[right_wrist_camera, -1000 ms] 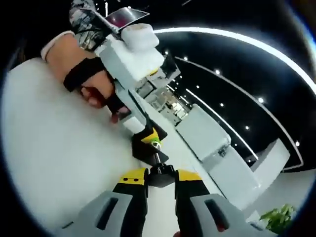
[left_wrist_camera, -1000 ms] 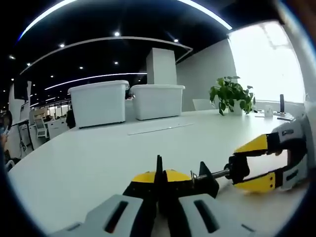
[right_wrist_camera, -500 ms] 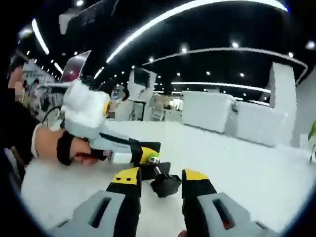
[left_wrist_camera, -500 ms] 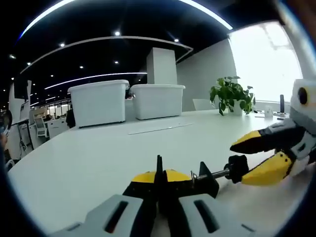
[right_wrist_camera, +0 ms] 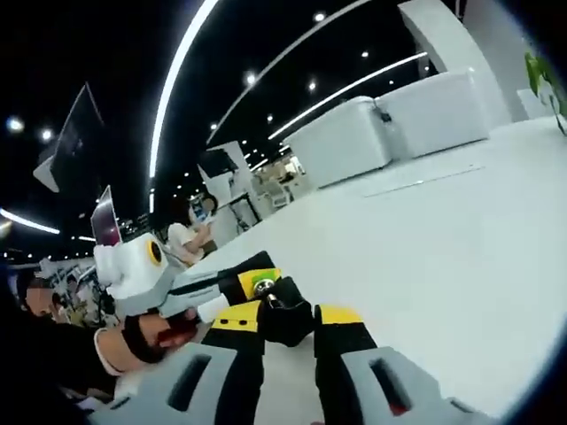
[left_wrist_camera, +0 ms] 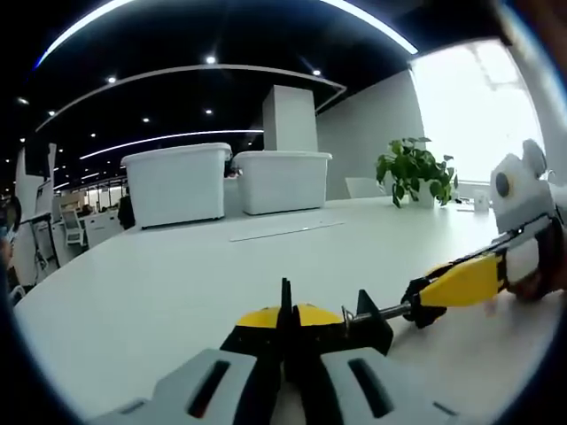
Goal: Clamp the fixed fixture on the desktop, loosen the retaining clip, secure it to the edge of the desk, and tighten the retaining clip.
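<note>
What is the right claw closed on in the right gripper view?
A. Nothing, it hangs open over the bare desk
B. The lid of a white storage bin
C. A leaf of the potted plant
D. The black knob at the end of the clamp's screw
D: in the right gripper view the right claw has its yellow-tipped jaws pressed on either side of the black knob, while the left claw grips the clamp body just beyond it.

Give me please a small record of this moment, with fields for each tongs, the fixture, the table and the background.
left tongs: shut on the fixture body
right tongs: closed around the black knob
fixture: black clamp with threaded screw, low over the table
table: white
background: two white bins, potted plant
</note>
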Motion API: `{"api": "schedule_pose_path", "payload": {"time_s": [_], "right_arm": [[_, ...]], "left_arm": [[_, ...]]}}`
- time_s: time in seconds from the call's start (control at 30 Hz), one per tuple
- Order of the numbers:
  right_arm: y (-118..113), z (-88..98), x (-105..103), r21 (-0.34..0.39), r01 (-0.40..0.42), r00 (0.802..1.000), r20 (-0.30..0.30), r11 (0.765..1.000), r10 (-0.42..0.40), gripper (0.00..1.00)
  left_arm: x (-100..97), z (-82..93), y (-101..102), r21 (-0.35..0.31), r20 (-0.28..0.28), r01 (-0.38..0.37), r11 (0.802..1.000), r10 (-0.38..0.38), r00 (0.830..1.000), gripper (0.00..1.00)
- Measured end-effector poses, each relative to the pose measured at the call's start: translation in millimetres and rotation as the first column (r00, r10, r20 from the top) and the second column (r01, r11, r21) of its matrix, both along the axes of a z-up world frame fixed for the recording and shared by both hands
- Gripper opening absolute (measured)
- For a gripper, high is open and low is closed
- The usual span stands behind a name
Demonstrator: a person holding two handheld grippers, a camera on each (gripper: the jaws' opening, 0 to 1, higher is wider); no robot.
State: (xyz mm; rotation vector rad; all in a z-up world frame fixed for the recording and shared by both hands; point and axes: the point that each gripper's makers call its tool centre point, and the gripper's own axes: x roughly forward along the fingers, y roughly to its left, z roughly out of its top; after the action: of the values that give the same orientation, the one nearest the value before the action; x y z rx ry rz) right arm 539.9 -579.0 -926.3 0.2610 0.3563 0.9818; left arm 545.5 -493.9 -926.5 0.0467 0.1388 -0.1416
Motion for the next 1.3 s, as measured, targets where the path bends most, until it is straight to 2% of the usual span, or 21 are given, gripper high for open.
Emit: {"api": "schedule_pose_path", "payload": {"time_s": [0.1,0.17,0.2,0.27,0.3,0.33,0.43,0.47,0.53,0.63,0.67,0.7,0.73,0.8,0.9,0.97,1.07,1.1,1.17,1.23,1.3], "right_arm": [[0.6,3.5,-2.8,-0.064,-0.006,0.993,0.121,0.998,0.014,0.18],[0.9,5.8,-7.1,-0.118,-0.003,0.976,0.216,0.993,0.029,0.18],[1.7,7.6,-9.7,-0.178,0.016,0.95,0.308,0.984,0.041,0.18],[4.4,9.9,-15.5,-0.257,0.044,0.897,0.436,0.965,0.075,0.18],[5.1,10.5,-17.6,-0.281,0.057,0.875,0.476,0.958,0.088,0.18],[5.4,10.1,-19.4,-0.295,0.067,0.864,0.494,0.953,0.092,0.18],[6.7,11.0,-23.1,-0.348,0.104,0.808,0.576,0.932,0.125,0.18],[7.2,11.4,-24.5,-0.369,0.119,0.782,0.607,0.922,0.142,0.18],[8.4,11.5,-27.2,-0.417,0.162,0.717,0.672,0.894,0.184,0.18],[11.4,11.1,-35.1,-0.498,0.252,0.577,0.766,0.83,0.284,0.18],[11.3,10.5,-38.2,-0.515,0.281,0.542,0.782,0.81,0.309,0.18],[11.8,10.1,-40.7,-0.528,0.305,0.51,0.794,0.793,0.332,0.18],[13.8,6.8,-33.3,-0.54,0.324,0.486,0.799,0.776,0.354,0.18],[14.7,6.2,-34.1,-0.559,0.364,0.435,0.809,0.745,0.395,0.18],[14.1,7.9,-38.2,-0.559,0.37,0.434,0.81,0.742,0.394,0.18],[14.6,7.6,-33.8,-0.556,0.364,0.443,0.809,0.747,0.386,0.18],[13.8,8.7,-34.5,-0.558,0.344,0.441,0.806,0.755,0.394,0.19],[15.5,8.4,-31.3,-0.563,0.326,0.458,0.797,0.759,0.395,0.19],[17.1,7.3,-31.2,-0.559,0.275,0.502,0.778,0.782,0.379,0.22],[15.4,11.9,-32.6,-0.513,0.206,0.586,0.746,0.833,0.315,0.23],[19.4,15.6,-24.4,-0.439,0.122,0.678,0.692,0.89,0.249,0.25]], "left_arm": [[0.6,-0.1,-0.1,0.0,0.0,0.0,1.0,0.0,1.0,0.04],[0.8,-0.1,-0.4,0.003,0.001,0.001,1.0,-0.001,1.0,0.04],[0.7,-0.2,-0.7,0.003,0.001,0.002,1.0,-0.002,1.0,0.04],[0.8,-0.3,-0.7,0.003,0.0,0.001,1.0,-0.001,1.0,0.04],[0.8,-0.3,-0.6,0.004,0.001,0.002,1.0,-0.002,1.0,0.04],[0.9,-0.3,-0.6,0.004,0.001,0.002,1.0,-0.002,1.0,0.04],[0.6,-0.4,-0.6,0.004,0.001,0.001,1.0,-0.001,1.0,0.04],[0.6,-0.5,-0.5,0.004,0.001,0.001,1.0,-0.001,1.0,0.04],[0.5,-0.6,-0.3,0.004,0.001,0.001,1.0,-0.001,1.0,0.04],[0.5,-0.8,-0.2,0.004,0.001,0.001,1.0,-0.001,1.0,0.04],[0.4,-0.8,-0.1,0.004,0.001,0.001,1.0,-0.001,1.0,0.04],[0.3,-0.9,-0.1,0.005,0.001,0.001,1.0,-0.001,1.0,0.04],[0.2,-0.9,0.0,0.006,0.001,0.001,1.0,-0.001,1.0,0.04],[0.2,-0.8,0.2,0.006,0.001,0.001,1.0,-0.001,1.0,0.04],[0.0,-0.8,0.4,0.005,0.001,0.001,1.0,-0.001,1.0,0.04],[-0.2,-0.8,0.6,0.005,0.001,0.002,1.0,-0.002,1.0,0.04],[-0.3,-0.8,1.1,0.009,0.002,0.003,1.0,-0.003,1.0,0.04],[-0.4,-0.8,1.3,0.009,0.003,0.002,1.0,-0.002,1.0,0.04],[-0.6,-0.9,1.3,0.008,0.002,0.003,1.0,-0.003,1.0,0.04],[-1.0,-0.9,1.4,0.007,0.002,0.003,1.0,-0.003,1.0,0.04],[-1.2,-1.0,1.4,0.006,0.002,0.003,1.0,-0.003,1.0,0.04]]}}
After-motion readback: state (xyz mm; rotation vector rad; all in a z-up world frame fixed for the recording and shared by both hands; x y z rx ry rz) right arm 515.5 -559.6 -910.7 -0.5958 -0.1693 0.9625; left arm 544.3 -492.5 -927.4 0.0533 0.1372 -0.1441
